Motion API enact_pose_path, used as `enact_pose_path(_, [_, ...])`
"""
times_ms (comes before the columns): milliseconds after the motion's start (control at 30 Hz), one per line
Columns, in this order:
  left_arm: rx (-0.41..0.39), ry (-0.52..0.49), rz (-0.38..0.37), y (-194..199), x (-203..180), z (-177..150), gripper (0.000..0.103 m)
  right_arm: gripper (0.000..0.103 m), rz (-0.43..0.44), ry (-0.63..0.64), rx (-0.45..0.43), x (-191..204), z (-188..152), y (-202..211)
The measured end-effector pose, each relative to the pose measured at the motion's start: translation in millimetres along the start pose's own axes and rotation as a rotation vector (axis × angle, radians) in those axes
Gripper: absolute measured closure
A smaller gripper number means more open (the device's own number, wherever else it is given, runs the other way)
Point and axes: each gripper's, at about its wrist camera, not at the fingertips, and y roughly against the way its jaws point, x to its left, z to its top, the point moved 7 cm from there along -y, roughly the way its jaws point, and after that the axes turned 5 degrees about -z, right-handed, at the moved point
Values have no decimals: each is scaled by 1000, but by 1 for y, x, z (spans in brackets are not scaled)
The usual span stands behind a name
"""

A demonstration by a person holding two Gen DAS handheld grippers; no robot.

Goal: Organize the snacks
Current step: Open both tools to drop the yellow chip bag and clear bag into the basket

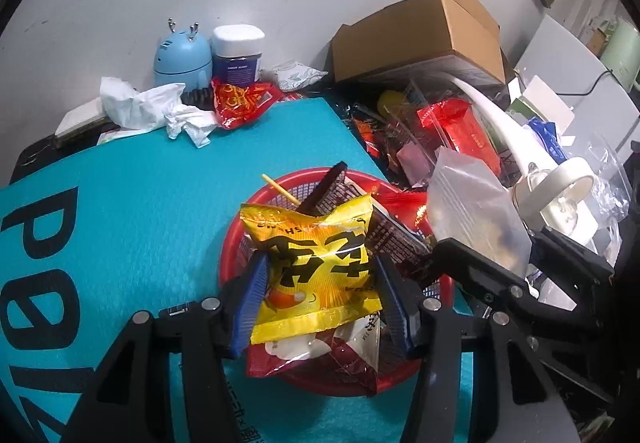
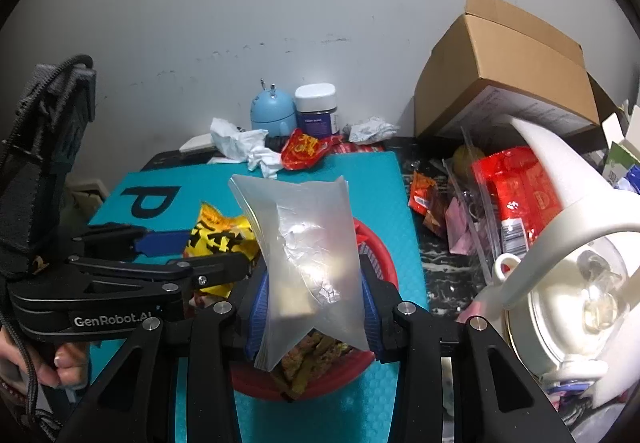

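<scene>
My left gripper (image 1: pixel 320 295) is shut on a yellow snack bag (image 1: pixel 316 263), held just over a red round basket (image 1: pixel 256 211) on the teal mat. Dark chocolate bars (image 1: pixel 336 191), a biscuit stick (image 1: pixel 280 189) and a red-and-white packet (image 1: pixel 340 355) lie in the basket. My right gripper (image 2: pixel 312 303) is shut on a clear zip bag (image 2: pixel 308 243) with brownish snacks at its bottom, above the same basket (image 2: pixel 380 247). From the right wrist view the left gripper (image 2: pixel 160 255) and yellow bag (image 2: pixel 218 239) appear at left; the zip bag (image 1: pixel 472 211) shows at right in the left wrist view.
At the mat's far edge lie a red snack packet (image 1: pixel 240 101), crumpled tissue (image 1: pixel 152 107), a blue gadget (image 1: pixel 182 57) and a white-lidded jar (image 1: pixel 238 49). Right of the mat: a clear bin with red packs (image 1: pixel 460 127), a cardboard box (image 1: pixel 424 35), a white lamp (image 2: pixel 568 275). A hand (image 2: pixel 48 363) grips the left tool.
</scene>
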Motion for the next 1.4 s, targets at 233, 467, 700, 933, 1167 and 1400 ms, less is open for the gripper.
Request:
enact_pose_path(233, [16,-18,19,-2,-1,-1,34,64,-9,14,-10,0,2,7])
enact_pose_path(467, [-50,-34,37,19,-5,2,34,63,-13,27,-19,-1,4,13])
enact_pose_path(700, [-85,-13,23,39,5,0,34,63,9,35,-28,9,10,10])
enact_pose_path(933, [-92,52,13,42,26,-3,34,62,26,85,-30,28,11,0])
enact_pose_path(1167, [-89,82,62,44,46,-10,34,46,13,144,-9,39,10,-21])
enact_pose_path(1400, [-81,86,61,43,49,-17,34,36,33,144,30,40,-2,-24])
